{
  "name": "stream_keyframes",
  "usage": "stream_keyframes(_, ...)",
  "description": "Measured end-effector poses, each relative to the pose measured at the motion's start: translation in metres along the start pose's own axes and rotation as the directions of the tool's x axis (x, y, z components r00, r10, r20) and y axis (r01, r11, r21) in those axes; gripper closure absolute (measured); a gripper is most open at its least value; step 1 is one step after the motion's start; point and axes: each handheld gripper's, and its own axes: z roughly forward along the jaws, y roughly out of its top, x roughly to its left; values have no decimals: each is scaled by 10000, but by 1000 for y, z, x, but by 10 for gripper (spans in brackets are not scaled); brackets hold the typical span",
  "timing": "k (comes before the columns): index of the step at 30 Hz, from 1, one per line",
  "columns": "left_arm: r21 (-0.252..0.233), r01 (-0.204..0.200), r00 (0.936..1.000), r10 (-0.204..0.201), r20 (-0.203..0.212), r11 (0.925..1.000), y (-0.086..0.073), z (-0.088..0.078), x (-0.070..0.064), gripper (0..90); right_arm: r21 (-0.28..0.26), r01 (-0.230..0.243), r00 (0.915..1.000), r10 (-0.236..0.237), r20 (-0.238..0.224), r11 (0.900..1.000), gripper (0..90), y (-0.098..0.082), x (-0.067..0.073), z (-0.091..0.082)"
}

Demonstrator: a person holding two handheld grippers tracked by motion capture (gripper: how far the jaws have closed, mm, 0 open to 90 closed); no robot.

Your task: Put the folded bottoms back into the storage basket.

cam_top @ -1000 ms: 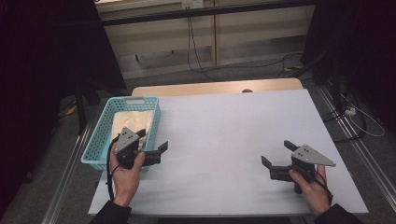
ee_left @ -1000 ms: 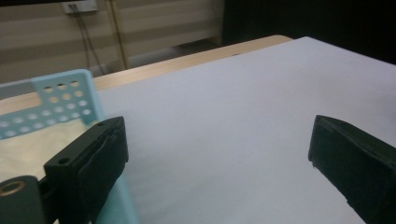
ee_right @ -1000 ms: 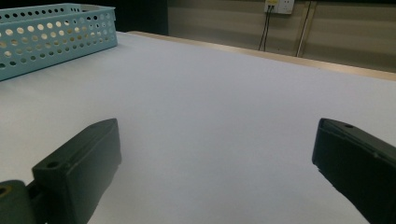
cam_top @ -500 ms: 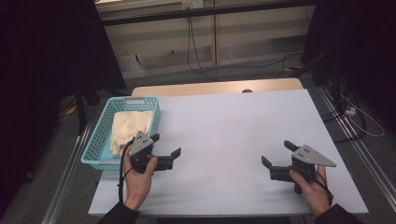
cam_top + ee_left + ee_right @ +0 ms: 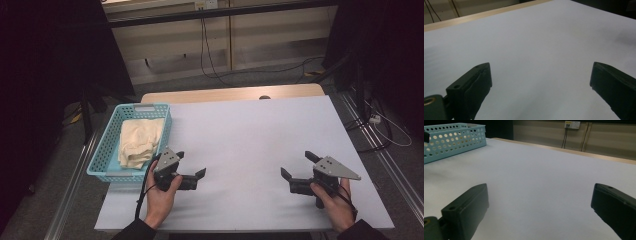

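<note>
White table (image 5: 250,140) under dim room. Cloth (image 5: 138,141) lies folded in blue basket (image 5: 102,155) at table's left edge. Left gripper (image 5: 190,172), jaws spread, empty, has pulled away from basket toward near edge; placing looks finished. Right gripper (image 5: 296,167) open, unmoved near right corner.

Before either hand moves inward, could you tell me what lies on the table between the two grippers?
Nothing: in the high view, the stretch of white table between the left gripper and the right gripper is bare.
</note>
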Motion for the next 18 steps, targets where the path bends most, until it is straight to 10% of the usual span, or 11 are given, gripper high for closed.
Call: stream_keyframes(18,627,-56,9992,80,-382,9980,-17,14,-1,42,11,49,10000,-49,-39,10000,11,0,1,1)
